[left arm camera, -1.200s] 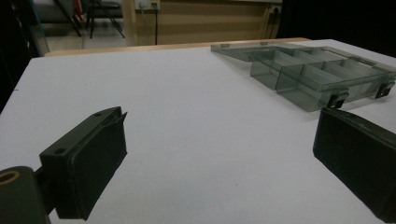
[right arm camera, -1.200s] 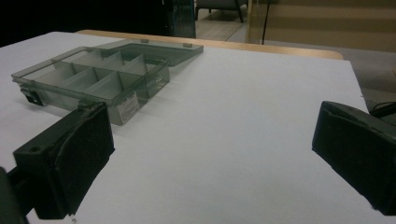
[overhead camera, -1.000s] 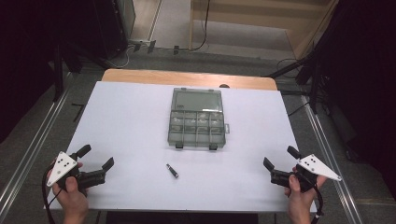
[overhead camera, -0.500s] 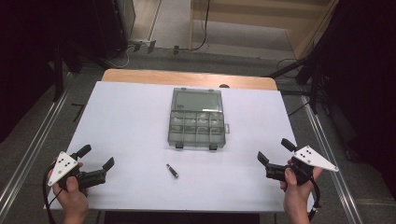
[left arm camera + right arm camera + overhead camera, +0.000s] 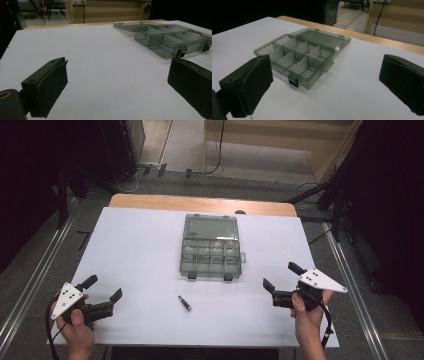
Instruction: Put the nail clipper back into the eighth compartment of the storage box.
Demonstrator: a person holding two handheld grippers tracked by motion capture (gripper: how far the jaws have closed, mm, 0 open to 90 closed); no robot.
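White tabletop [image 5: 145, 245] in the high view carries an open box [image 5: 210, 247] at centre and a small bit [image 5: 185, 303] just before it; left gripper [image 5: 104, 293] and right gripper [image 5: 281, 277] flank them, jaws apart. Each gripper view faces the box between spread jaws.

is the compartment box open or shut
Open: the compartment box has its lid folded back flat on the table, dividers exposed. Compartments look empty.
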